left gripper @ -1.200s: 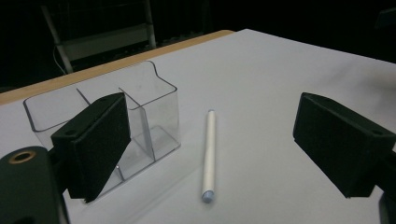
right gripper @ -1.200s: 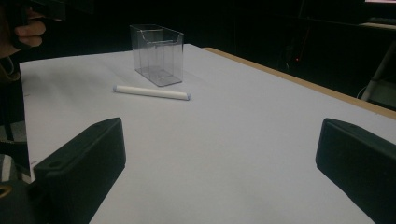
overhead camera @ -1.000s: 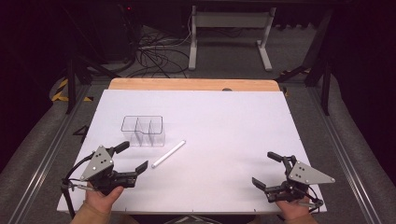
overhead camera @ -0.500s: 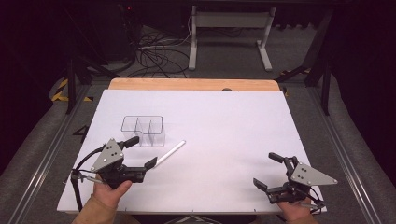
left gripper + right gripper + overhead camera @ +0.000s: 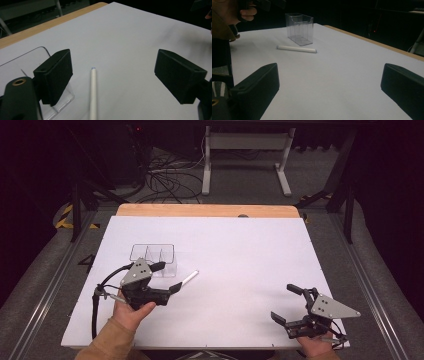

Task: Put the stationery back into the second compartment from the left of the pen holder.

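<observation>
The left gripper [image 5: 167, 277] has its jaws wide and just easing inward around the near end of the white stick [image 5: 189, 279] — pads not touching it. The stick lies flat on the table [image 5: 240, 250], just right of the clear box [image 5: 152, 257]. The right gripper [image 5: 290, 302] rests released at the near right, well apart.

Black left gripper [image 5: 165, 279] and right gripper [image 5: 289, 304], each with 2 blocky jaws, grey 3-cornered top plate with screws, black trailing cable; tan sleeve [image 5: 111, 340] behind.
</observation>
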Action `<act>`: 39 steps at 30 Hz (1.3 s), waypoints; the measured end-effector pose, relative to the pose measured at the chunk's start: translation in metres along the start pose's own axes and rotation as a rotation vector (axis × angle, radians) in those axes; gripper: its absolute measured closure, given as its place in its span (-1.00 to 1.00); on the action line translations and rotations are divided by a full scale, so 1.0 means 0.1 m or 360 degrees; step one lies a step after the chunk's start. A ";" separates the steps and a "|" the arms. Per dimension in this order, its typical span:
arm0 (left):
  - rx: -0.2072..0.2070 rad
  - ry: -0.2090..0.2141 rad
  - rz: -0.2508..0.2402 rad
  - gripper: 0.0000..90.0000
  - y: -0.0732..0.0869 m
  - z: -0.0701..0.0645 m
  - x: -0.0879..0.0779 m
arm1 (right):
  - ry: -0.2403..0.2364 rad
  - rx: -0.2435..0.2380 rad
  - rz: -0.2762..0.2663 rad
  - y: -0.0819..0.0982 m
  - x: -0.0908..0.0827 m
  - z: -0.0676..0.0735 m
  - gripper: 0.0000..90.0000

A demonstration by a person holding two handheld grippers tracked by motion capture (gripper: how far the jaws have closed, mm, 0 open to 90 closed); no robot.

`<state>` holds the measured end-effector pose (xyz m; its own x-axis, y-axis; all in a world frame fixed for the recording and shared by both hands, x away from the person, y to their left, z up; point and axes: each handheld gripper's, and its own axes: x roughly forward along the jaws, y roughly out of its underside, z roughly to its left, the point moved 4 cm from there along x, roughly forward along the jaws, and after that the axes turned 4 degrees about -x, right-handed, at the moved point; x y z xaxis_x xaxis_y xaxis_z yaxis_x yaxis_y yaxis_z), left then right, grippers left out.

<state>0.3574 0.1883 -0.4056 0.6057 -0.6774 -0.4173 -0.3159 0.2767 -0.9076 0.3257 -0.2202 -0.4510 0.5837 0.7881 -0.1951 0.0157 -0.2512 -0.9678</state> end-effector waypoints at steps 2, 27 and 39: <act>-0.0004 0.0012 0.0035 -0.63 -0.03 -0.01 0.06 | -0.0003 -0.0003 -0.0001 0.00 0.00 0.00 -0.95; -0.0068 -0.0001 0.0381 -0.56 -0.13 0.04 0.51 | -0.0040 0.0006 0.0005 0.01 0.01 0.01 -0.94; -0.0111 -0.0012 0.0454 -0.44 -0.10 0.07 0.59 | -0.0054 0.0001 0.0002 0.00 0.01 0.02 -0.94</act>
<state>0.4017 0.1506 -0.4218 0.4903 -0.5740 -0.6559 -0.5238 0.4074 -0.7481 0.3243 -0.2183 -0.4519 0.5558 0.8065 -0.2017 0.0143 -0.2519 -0.9677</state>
